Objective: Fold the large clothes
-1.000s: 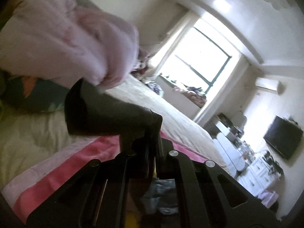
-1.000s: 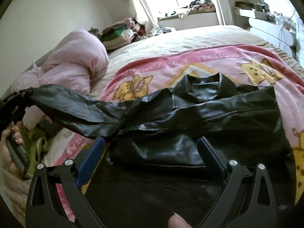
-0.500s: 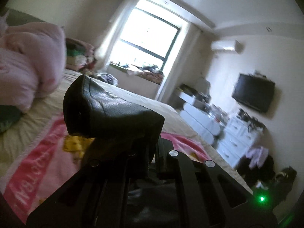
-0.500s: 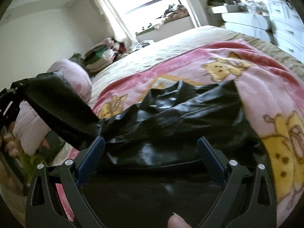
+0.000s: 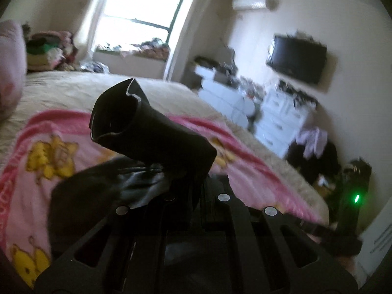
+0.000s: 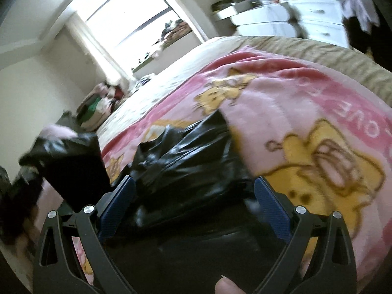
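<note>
A black jacket (image 6: 196, 152) lies on the pink blanket (image 6: 306, 122) that covers the near part of the bed (image 5: 73, 90). Its shiny body sits in a bunch in the middle of the blanket, with the blanket's yellow bears around it.

The left tool (image 5: 193, 186) is pressed together and pinches one sleeve (image 5: 147, 132) of the jacket. The sleeve is lifted off the bed, and its open cuff sticks up in front of the tool like a dark tube. In the right view that same sleeve (image 6: 71, 161) hangs in the air at the left side of the blanket, above the bed.

The right tool (image 6: 194, 196) is spread wide, and its blue pads (image 6: 272, 203) stand apart. The jacket lies low between them, but the pads do not squeeze it. A fingertip (image 6: 232, 286) shows at the bottom, behind the tool.

Past the far edge of the bed is a bright window (image 5: 142, 7). White drawers (image 5: 276, 120) and a dark TV (image 5: 296, 61) are by the wall. The picture is blurry.
</note>
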{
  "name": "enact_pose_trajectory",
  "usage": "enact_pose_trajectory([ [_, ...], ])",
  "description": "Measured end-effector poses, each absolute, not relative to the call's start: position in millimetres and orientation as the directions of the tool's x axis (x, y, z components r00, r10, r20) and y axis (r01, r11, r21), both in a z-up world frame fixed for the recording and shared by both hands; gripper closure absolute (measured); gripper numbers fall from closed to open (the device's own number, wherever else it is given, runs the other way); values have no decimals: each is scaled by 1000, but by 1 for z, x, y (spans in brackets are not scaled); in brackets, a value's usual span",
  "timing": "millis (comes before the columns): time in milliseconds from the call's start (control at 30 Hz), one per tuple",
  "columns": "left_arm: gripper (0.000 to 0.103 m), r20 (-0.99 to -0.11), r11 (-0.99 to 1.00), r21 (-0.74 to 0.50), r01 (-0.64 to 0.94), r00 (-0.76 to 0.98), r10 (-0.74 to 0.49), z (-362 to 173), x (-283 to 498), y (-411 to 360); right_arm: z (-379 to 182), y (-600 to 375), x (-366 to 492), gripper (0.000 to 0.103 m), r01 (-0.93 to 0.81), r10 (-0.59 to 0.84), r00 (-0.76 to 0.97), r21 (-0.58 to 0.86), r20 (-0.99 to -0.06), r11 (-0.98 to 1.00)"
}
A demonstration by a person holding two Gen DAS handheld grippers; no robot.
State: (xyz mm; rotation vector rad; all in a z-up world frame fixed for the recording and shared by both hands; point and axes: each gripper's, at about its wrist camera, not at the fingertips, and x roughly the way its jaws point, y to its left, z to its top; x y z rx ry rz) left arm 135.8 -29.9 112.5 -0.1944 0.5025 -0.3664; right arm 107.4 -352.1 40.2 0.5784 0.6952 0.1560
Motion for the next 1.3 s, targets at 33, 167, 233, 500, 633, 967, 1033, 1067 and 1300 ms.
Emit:
enact_pose_trajectory([
  [33, 103, -453, 918, -252, 308, 800, -393, 105, 138, -40, 39, -357, 106, 6, 67, 313, 766, 554, -561, 830],
  [167, 103, -532, 917, -196, 348, 747, -397, 75, 147, -65, 32, -378, 101, 6, 121, 280, 772, 564, -571, 817],
  [233, 103, -579, 915, -182, 361, 712, -397, 55, 152, -76, 31, -383, 99, 6, 139, 270, 772, 568, -575, 811],
  [500, 100, -681, 895, -150, 419, 613, -401, 4, 153, -94, 27, -394, 97, 6, 165, 249, 772, 563, -585, 810],
  [633, 95, -730, 884, -90, 458, 573, -371, -14, 147, -106, 28, -392, 98, 6, 159, 257, 770, 565, -584, 810],
  [967, 30, -714, 856, -153, 495, 543, -442, -9, 114, -91, 24, -362, 115, 6, 93, 345, 719, 576, -603, 812],
  [1033, 29, -692, 860, -161, 484, 566, -448, 1, 106, -79, 21, -354, 122, 6, 64, 385, 696, 587, -606, 807],
  [1067, 26, -679, 872, -165, 462, 588, -440, 7, 104, -67, 19, -348, 129, 6, 52, 403, 678, 588, -614, 807],
  [1300, 20, -637, 958, -197, 207, 716, -285, 37, 119, 24, -1, -314, 181, 13, 26, 476, 591, 605, -651, 796],
])
